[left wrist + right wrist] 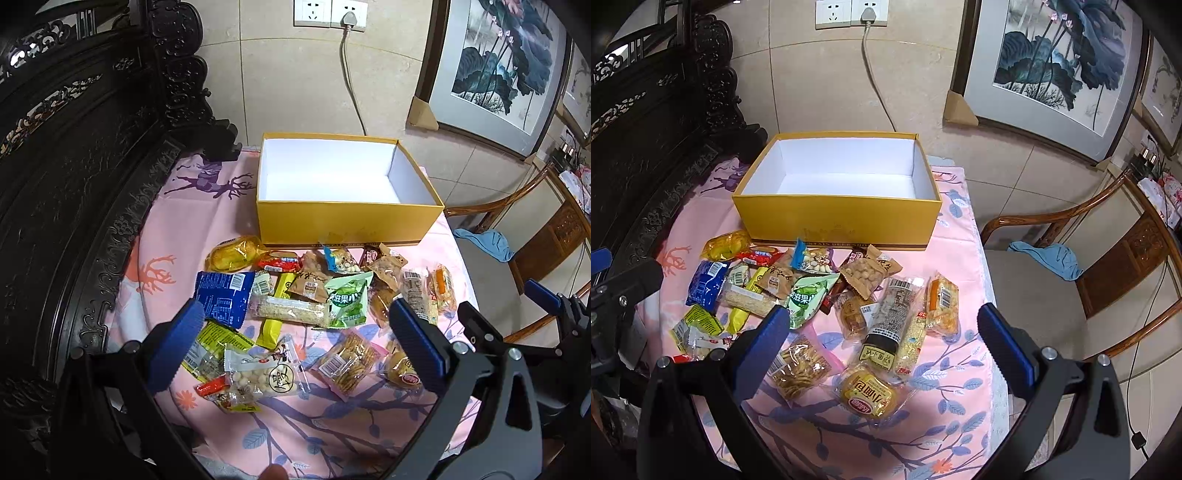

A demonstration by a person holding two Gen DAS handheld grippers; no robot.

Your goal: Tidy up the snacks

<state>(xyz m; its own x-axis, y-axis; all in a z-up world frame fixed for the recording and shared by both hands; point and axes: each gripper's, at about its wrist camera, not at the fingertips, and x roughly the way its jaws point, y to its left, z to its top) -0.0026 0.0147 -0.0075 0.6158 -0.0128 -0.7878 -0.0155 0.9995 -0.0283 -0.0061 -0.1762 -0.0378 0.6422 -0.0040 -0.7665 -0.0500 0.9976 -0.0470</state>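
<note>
A yellow box (338,225) with a white inside stands open at the far side of the desk (325,424), which is draped in a pink cloth printed with deer and blue leaves; nothing lies inside the box. The snacks lie in a loose heap on the cloth just in front of the box's near wall. At the left of the heap are a yellow-wrapped cake (232,253), a red packet (279,261) and a blue packet (223,297); in the middle a green pouch (347,301) partly overlaps a clear-wrapped sesame bar (291,311), with brown paper packets of nuts (866,275) behind them. Nearer the cameras lie a packet of white beans (264,374), a cracker packet (798,365), a dark-labelled long bar (890,317) and a round small-bread packet (866,393). The left tongs (295,350) hang above the near left part of the heap, their blue pads spread wide with nothing between them. The right tongs (882,345) hang above the near right part, likewise spread wide and holding nothing. Right of the desk stands a wooden armchair (1108,266) with a blue cloth (1052,258) on its seat; a framed lotus painting (1056,62) leans on the tiled wall, and a dark carved wooden piece (74,177) borders the desk on the left.
</note>
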